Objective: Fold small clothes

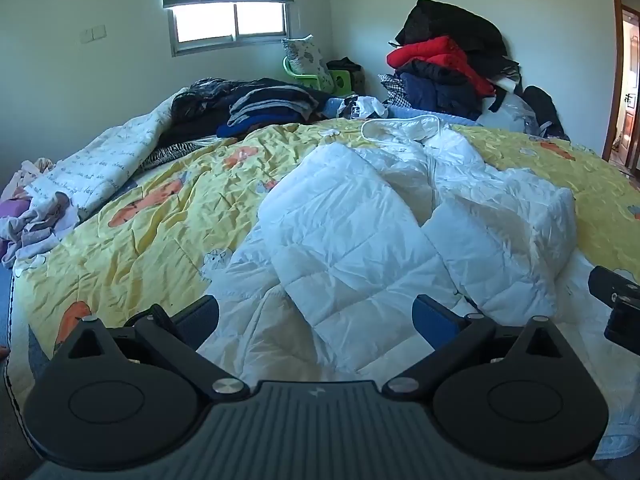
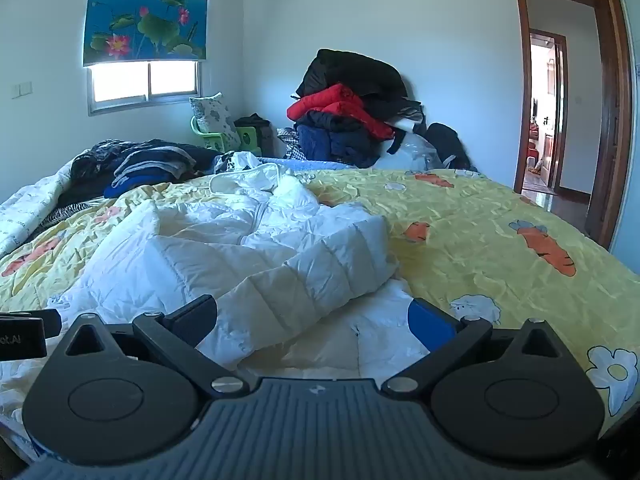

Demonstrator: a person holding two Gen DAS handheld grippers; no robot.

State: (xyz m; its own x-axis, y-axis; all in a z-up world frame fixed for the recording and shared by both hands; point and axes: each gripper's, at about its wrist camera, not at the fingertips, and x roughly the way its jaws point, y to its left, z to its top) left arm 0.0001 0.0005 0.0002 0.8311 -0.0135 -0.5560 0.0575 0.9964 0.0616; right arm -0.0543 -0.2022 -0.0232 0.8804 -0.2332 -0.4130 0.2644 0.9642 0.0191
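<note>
1. White puffy jacket (image 1: 360, 232) lies on the bed (image 1: 160, 216) just ahead of both jaws.
2. Left gripper (image 1: 316, 312) and right gripper (image 2: 312, 316) are spread wide, holding nothing.
3. Looks light, squishy, probably slippery; I'd pinch the hem or a sleeve (image 2: 320, 268) edge.

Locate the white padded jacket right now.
The white padded jacket lies centre in both views on the yellow carrot-print quilt, just ahead of both open grippers.

Both wrist views look low and close across the bed (image 1: 120, 200), sharing the white jacket (image 1: 360, 232).
</note>
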